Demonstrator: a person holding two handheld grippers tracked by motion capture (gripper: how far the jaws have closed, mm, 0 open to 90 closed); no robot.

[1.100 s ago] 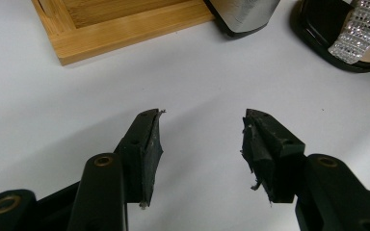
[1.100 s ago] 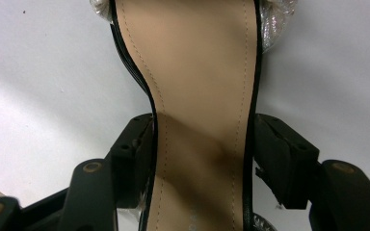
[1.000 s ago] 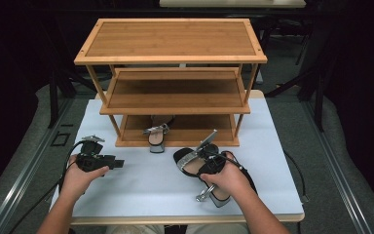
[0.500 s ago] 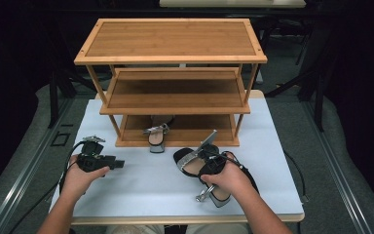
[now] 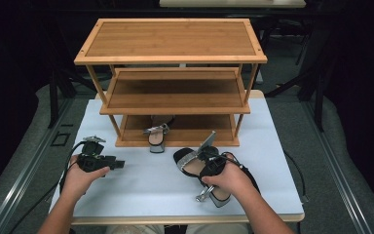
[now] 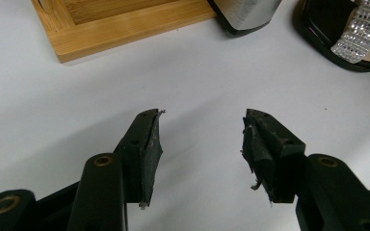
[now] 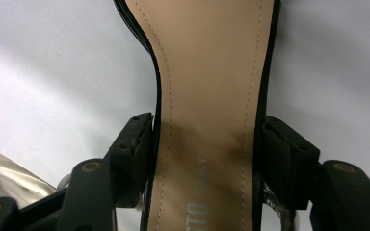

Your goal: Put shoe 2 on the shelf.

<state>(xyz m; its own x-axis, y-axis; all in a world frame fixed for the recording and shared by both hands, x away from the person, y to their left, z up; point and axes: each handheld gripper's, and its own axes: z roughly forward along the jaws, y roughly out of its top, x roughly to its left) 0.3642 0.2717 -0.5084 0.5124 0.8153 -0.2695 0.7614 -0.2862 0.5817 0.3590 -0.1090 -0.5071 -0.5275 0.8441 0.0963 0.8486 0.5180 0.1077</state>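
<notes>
At five o'clock on the worktop, the right tongs pinch a sandal.
At eight o'clock, the left tongs rest spread, nothing between.

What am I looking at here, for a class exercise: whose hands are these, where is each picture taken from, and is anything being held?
A person holds a two-jaw tool in each hand. One camera looks down from above; the others ride on the tools. On the white table stands a wooden shoe rack with one sandal on its bottom shelf. The right gripper is closed around the sides of a second sandal with a tan insole. The left gripper is open above bare table.
</notes>
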